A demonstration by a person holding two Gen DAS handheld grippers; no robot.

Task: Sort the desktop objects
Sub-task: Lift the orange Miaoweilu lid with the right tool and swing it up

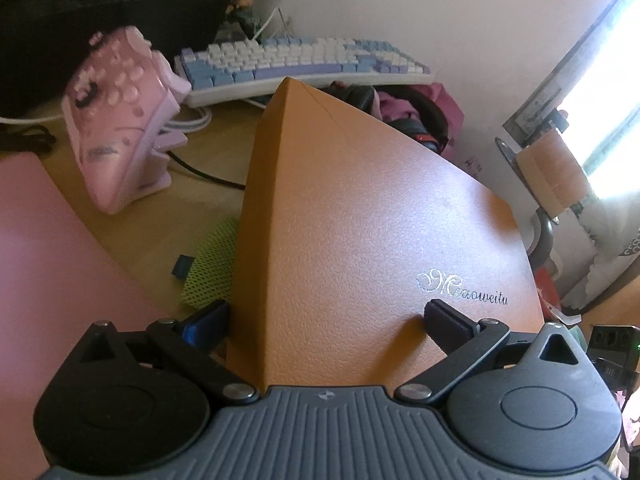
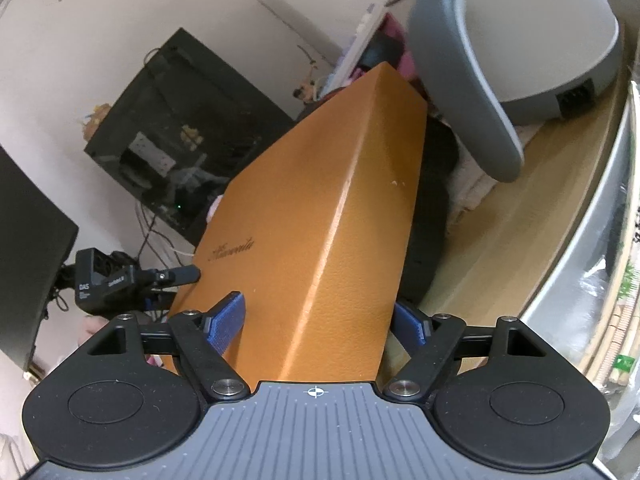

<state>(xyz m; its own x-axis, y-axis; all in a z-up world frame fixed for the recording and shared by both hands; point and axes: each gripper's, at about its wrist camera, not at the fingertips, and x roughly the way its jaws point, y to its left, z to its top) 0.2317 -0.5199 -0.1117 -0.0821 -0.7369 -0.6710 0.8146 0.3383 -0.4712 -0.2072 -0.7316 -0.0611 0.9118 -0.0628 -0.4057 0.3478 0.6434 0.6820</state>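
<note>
Orange box carried between two grippers, one at each near corner.

Nearest, right gripper [image 2: 320, 322]: fingers [image 2: 230, 320] spread wide and clamped on the orange box [image 2: 320, 216], one pad flat on the lettered top, the other on the side face at 3 o'clock. Likely a shared lift, since the box looks too broad for one grip. Left gripper [image 1: 326, 320] grips likewise: dark pad on the lid by the script, blue pad against the side at 9 o'clock. The box appears raised and tilted above the desk [image 1: 132, 220]; its underside and far end are hidden. Beyond at 10 o'clock stands a pink controller [image 1: 120, 120], blurred; at 12 a pastel keyboard [image 1: 304, 60]. Green mesh [image 1: 212, 264] is partly covered by the box; its nature is unclear.
</note>
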